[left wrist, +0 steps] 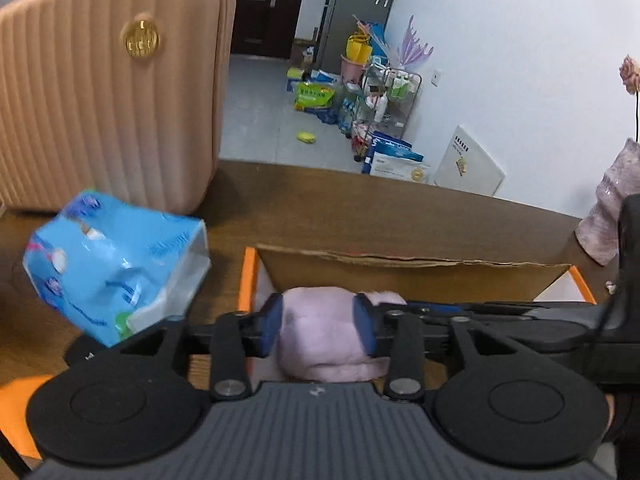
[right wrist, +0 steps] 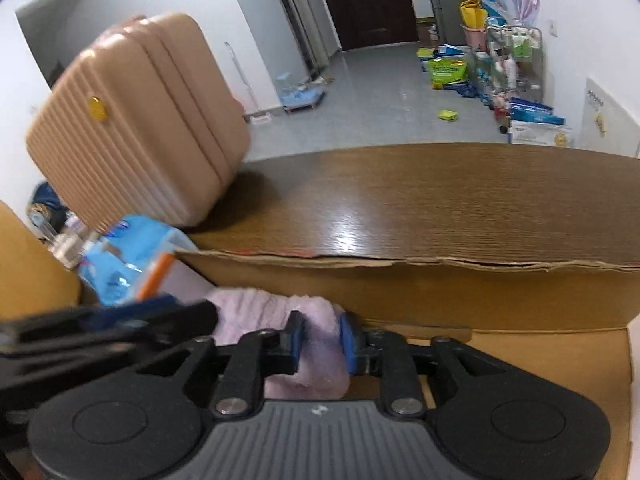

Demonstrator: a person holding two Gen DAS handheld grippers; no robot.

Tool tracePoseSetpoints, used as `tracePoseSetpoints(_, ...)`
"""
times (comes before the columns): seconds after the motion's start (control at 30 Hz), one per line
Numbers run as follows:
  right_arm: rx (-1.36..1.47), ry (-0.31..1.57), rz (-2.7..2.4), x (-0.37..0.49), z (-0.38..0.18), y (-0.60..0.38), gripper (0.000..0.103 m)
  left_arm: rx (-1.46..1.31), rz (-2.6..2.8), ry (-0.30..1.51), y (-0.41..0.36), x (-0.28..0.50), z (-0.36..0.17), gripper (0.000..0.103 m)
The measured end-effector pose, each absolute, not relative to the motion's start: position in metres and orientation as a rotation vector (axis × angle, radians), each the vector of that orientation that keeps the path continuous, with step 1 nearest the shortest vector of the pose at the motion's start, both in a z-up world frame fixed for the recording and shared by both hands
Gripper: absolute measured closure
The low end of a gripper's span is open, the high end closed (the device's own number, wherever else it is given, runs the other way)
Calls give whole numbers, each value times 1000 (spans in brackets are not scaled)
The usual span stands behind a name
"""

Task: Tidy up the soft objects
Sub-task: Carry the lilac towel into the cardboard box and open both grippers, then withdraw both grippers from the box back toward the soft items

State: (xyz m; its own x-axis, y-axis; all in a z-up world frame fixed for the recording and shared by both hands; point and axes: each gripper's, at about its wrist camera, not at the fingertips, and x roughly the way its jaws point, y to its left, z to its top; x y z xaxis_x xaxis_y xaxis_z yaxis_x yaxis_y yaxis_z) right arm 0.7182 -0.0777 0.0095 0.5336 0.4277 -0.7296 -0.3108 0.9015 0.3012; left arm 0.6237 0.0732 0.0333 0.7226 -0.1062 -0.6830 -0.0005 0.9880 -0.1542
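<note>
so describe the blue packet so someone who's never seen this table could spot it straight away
Find the big ribbed beige suitcase standing on the brown wooden table. Just in front of its base, left of the open cardboard box, is the blue packet. It is the only shiny, crinkled plastic thing there, printed light blue and white; the box holds pale pink fluffy cloth.

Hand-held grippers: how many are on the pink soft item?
2. The left hand-held gripper flanks one end of the pink soft item; the right hand-held gripper flanks the other, inside the cardboard box.
</note>
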Motion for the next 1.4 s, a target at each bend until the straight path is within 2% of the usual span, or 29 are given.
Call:
tracePoseSetpoints(0.1, 153, 898, 437, 708, 16, -83, 80, -132, -57, 742, 72, 613, 45, 54)
tracePoseSetpoints(0.23, 148, 835, 446, 682, 54, -103, 75, -111, -49, 713, 75, 592, 68, 50)
tracePoseSetpoints(0.33, 121, 773, 440, 654, 91, -125, 73, -92, -57, 685, 76, 565, 92, 39)
tracePoseSetpoints(0.43, 88, 718, 420, 621, 123, -151, 69, -63, -65, 651, 75, 531, 119, 36)
tracePoseSetpoints(0.53, 64, 664, 389, 582, 155, -181, 66, -39, -69, 615, 74, 494, 146, 26)
tracePoseSetpoints(0.7, 47, 574, 345, 517, 199, -234, 50, -19, -77, 565, 74, 428, 178, 19)
tracePoseSetpoints(0.77, 43, 551, 332, 493, 211, -252, 50, -14, -76, 554, 72, 405, 186, 18)
tracePoseSetpoints(1.13, 36, 470, 368, 396, 218, -282, 46, -20, -111, 492, 61, 314, 192, 16)
tracePoseSetpoints(1.4, 60, 427, 435, 333, 178, -284, 40, -48, -122, 427, 58, 250, 161, 13)
